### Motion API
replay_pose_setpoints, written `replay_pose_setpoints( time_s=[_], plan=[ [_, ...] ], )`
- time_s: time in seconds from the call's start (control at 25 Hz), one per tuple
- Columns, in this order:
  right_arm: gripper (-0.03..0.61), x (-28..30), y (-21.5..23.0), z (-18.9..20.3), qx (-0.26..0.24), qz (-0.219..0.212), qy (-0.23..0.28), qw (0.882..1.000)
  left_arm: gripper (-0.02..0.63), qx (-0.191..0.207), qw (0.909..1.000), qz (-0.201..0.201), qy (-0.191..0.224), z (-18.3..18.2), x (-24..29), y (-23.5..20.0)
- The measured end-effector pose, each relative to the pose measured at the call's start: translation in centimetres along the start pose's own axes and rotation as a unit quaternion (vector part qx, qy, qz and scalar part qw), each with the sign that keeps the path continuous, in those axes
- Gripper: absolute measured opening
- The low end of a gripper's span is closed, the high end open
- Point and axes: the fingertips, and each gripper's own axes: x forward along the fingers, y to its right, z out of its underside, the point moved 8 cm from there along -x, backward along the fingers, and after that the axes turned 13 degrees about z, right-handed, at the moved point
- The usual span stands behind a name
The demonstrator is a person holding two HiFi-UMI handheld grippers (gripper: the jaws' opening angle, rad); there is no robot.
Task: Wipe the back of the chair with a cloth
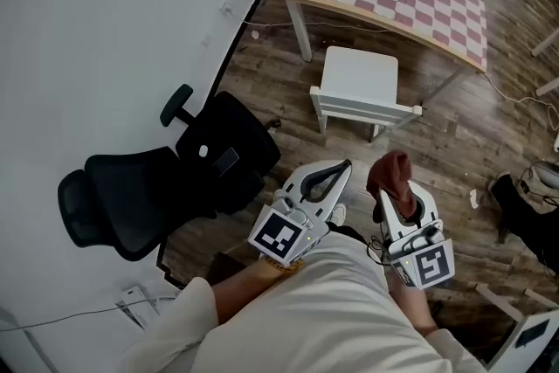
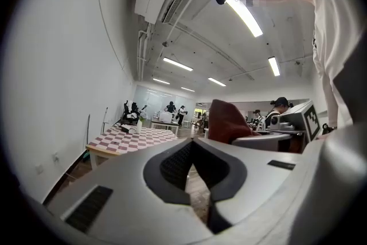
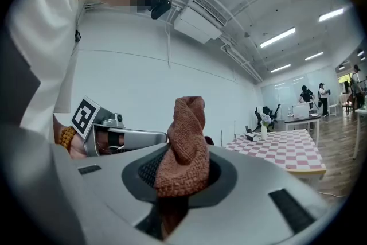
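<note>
Bare floor (image 1: 271, 92) btwn chair (image 1: 148, 188) & white stool (image 1: 358, 76); wall (image 1: 96, 31) just beside chair

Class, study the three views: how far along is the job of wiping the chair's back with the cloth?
Done: the cloth is picked up and clamped in the right tool. In hand: both tools are held near the person's body, apart from the black chair; the left tool is shut and empty. Left: bringing the cloth to the chair back and wiping it.

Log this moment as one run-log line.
left claw: shut, empty | right claw: shut on cloth | chair: apart from both claws | wipe: not yet begun
</note>
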Motion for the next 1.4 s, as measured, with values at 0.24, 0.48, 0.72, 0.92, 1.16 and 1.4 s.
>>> replay_pose_setpoints(
  time_s=[0.24,0.48,0.72,0.92,1.16,1.4],
  plan=[
    [0.087,-0.4,1.4,0.4,0.008,-0.001,-0.007,1.000,0.012,-0.007,1.0000,0.000,0.002,0.6,1.5,0.4],
    [0.089,1.3,2.3,0.8,0.012,-0.002,-0.014,1.000,0.012,-0.010,0.9999,0.001,0.003,0.6,2.9,-1.6],
    [0.089,5.9,3.0,1.2,0.004,0.005,-0.021,1.000,0.012,-0.017,0.9998,0.003,0.006,0.8,4.0,-6.4],
    [0.089,11.9,3.8,0.6,0.003,0.006,-0.034,0.999,0.012,-0.027,0.9996,0.004,0.008,-0.4,5.3,-12.4],
    [0.089,19.1,4.3,-0.5,0.004,0.015,-0.032,0.999,0.012,-0.021,0.9997,0.007,0.011,-2.5,6.0,-19.7],
    [0.089,24.3,4.9,-0.9,0.006,0.033,-0.037,0.999,0.012,-0.025,0.9996,0.010,0.006,-3.8,6.6,-25.2]
  ],
)
